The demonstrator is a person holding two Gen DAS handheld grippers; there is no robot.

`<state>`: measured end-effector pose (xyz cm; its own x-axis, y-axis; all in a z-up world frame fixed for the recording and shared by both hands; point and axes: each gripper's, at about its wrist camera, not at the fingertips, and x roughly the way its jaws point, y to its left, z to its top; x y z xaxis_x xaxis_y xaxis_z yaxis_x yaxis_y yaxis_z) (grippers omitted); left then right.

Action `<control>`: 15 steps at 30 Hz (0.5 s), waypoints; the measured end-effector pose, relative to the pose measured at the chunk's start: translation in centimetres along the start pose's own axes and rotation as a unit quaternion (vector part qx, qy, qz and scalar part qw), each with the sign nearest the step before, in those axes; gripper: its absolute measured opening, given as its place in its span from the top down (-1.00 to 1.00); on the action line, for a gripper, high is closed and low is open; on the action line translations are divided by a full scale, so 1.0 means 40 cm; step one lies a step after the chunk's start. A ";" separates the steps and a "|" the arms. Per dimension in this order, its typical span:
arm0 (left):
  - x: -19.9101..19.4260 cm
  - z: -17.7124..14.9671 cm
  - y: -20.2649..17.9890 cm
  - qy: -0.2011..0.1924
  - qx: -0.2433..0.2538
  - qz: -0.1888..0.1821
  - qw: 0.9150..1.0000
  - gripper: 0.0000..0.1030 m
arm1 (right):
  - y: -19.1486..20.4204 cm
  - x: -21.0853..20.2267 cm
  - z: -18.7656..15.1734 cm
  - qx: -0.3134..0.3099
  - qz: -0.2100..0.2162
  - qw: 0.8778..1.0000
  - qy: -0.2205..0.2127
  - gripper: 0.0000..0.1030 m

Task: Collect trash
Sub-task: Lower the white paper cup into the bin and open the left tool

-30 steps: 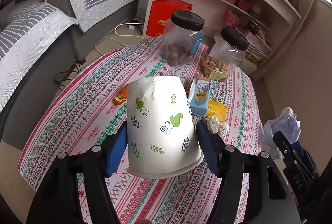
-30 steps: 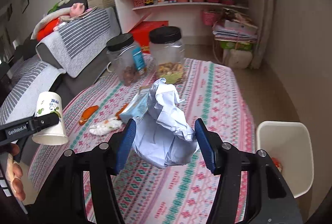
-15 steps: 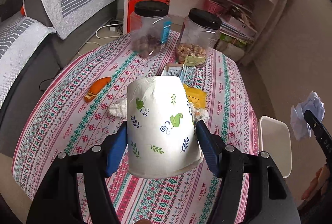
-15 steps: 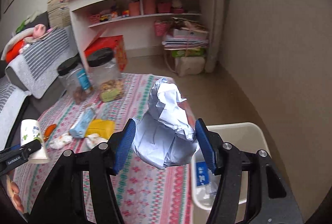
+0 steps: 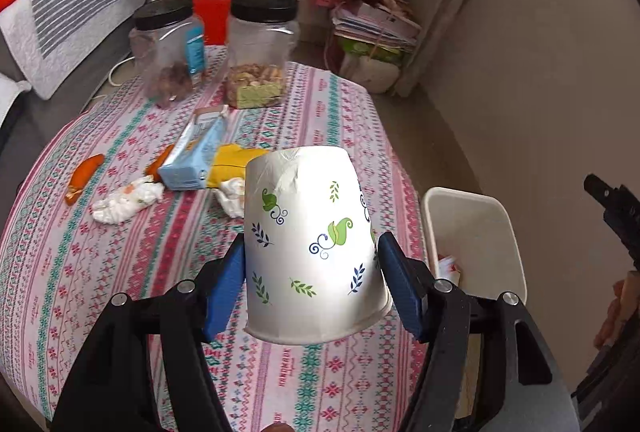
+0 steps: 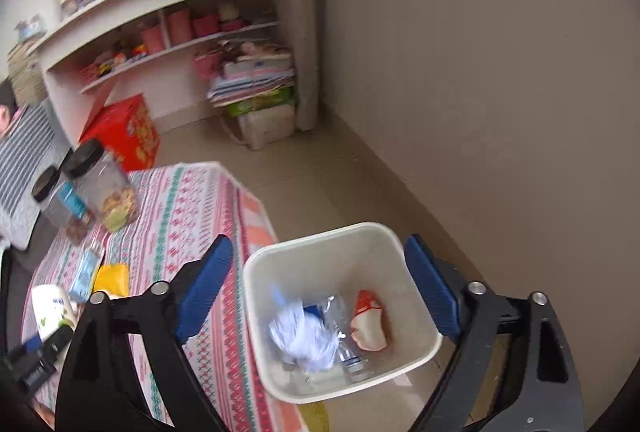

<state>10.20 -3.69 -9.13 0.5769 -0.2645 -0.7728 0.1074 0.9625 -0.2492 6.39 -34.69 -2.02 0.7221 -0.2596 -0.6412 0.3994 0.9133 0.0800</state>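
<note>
Crumpled white paper ball (image 6: pixel 306 340) lies inside the white trash bin (image 6: pixel 416 320), blurred, on a clear plastic bottle (image 6: pixel 348 356) and beside a red-and-white wrapper (image 6: pixel 370 320). Right gripper (image 6: pixel 320 284) sits above the bin, jaws spread wide, holding nothing. Bin stands on the floor just beside the counter (image 6: pixel 192 208) edge.

Left gripper (image 5: pixel 312 284) is clamped on an upside-down paper cup (image 5: pixel 312 252) with leaf print, held over the counter (image 5: pixel 120 264), rim toward the camera. Trash on the patterned cloth: blue carton (image 5: pixel 196 156) lying on its side, yellow packet (image 5: pixel 236 162) touching it, two crumpled tissues (image 5: pixel 124 198), orange peel (image 5: pixel 82 176). Two black-lidded clear jars (image 5: pixel 260 52) stand at the far side. Bin (image 5: pixel 508 232) is also visible to the right of the cup.
</note>
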 end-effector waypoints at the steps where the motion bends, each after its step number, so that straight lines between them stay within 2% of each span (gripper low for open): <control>1: 0.008 -0.004 -0.027 0.002 0.011 -0.006 1.000 -0.26 | -0.020 -0.007 0.007 0.011 -0.003 1.000 -0.004 -0.73; 6: 0.061 -0.024 -0.171 0.026 0.043 -0.037 0.998 -0.26 | -0.128 -0.038 0.028 0.074 -0.010 0.997 -0.020 -0.78; 10: 0.094 -0.025 -0.303 0.036 0.067 -0.064 0.995 -0.27 | -0.195 -0.056 0.033 0.122 0.006 0.992 -0.027 -0.78; 15: 0.129 -0.011 -0.442 0.048 0.088 -0.102 0.990 -0.40 | -0.229 -0.077 0.039 0.143 0.007 0.989 -0.045 -0.78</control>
<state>10.91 -22.11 -8.97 0.4492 -0.4516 -0.7709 0.3586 0.8814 -0.3074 1.38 -42.74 0.40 0.7709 -0.2851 -0.5696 0.5222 0.7949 0.3090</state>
